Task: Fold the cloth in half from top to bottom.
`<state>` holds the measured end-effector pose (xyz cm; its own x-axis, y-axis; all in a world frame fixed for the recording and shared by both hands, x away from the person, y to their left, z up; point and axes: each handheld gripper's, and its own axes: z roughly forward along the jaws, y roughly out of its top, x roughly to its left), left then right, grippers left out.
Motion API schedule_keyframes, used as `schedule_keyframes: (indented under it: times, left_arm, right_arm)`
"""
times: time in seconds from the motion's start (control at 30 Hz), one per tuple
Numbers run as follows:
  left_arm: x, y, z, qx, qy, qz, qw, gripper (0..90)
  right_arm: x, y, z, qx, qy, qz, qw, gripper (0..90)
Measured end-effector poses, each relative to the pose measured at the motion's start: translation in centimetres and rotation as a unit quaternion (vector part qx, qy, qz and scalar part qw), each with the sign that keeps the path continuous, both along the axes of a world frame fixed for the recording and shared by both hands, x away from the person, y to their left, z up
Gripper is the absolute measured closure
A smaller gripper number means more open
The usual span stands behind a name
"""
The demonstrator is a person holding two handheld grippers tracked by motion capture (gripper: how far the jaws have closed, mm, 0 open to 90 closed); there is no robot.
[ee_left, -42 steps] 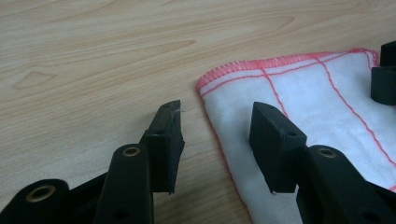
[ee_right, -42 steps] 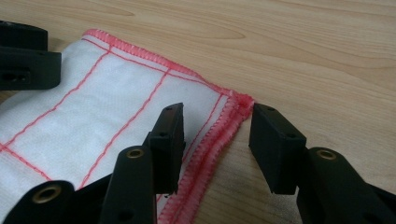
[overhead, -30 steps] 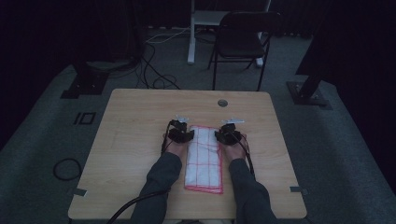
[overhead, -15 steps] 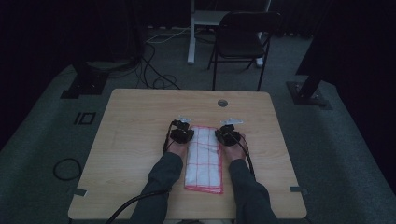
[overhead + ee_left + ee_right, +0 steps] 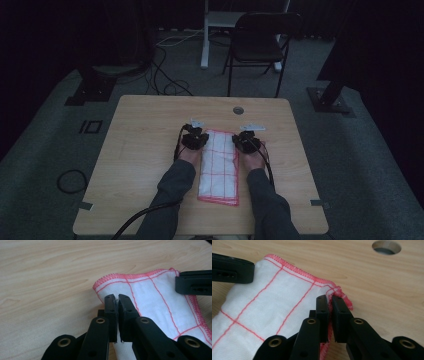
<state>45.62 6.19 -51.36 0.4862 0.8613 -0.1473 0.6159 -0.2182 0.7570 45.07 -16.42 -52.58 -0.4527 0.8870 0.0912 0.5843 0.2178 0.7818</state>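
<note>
In the high view, the left tool (image 5: 194, 137) sat left of centre on the wooden worktop (image 5: 145, 150), pressed against the upper left corner of a folded white cloth with red grid lines (image 5: 219, 167). That cloth lay lengthwise in the middle of the frame, running from between the two tools down toward the lower edge of the worktop, between the person's two grey sleeves. The right tool (image 5: 247, 140) sat just right of centre at the cloth's upper right corner. A round hole (image 5: 238, 110) showed in the worktop above the cloth, and a dark chair (image 5: 260, 42) stood on the floor in the upper middle of the frame. In the left gripper view, the left tool (image 5: 116, 298) was clenched on the cloth (image 5: 160, 307) near its red-stitched edge, with the jaws nearly meeting and fabric pinched between them; the other tool's black jaw showed at the right edge. In the right gripper view, the right tool (image 5: 330, 300) was clenched on the cloth's (image 5: 269, 307) frayed red corner, with the round hole (image 5: 386, 247) at the upper right.
</note>
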Motion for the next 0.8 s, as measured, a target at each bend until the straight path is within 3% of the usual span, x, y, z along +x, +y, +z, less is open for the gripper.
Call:
schedule_keyframes:
  times: [0.13, 0.53, 0.8]
  left_arm:
    - [-0.6, 0.1, 0.6, -0.005, -0.016, -0.001, 0.9999, 86.9]
    - [-2.6, 1.0, 1.5, -0.025, -0.035, -0.015, 0.9990, 86.7]
    - [-3.8, 1.3, 1.8, -0.041, -0.035, -0.020, 0.9983, 86.7]
  right_arm:
    - [-0.4, -0.2, 0.8, 0.012, -0.009, 0.004, 0.9999, 85.2]
    - [-2.4, -1.0, 1.8, 0.052, -0.020, 0.022, 0.9982, 85.1]
    - [-3.6, -1.3, 2.4, 0.046, -0.029, 0.039, 0.9977, 85.0]
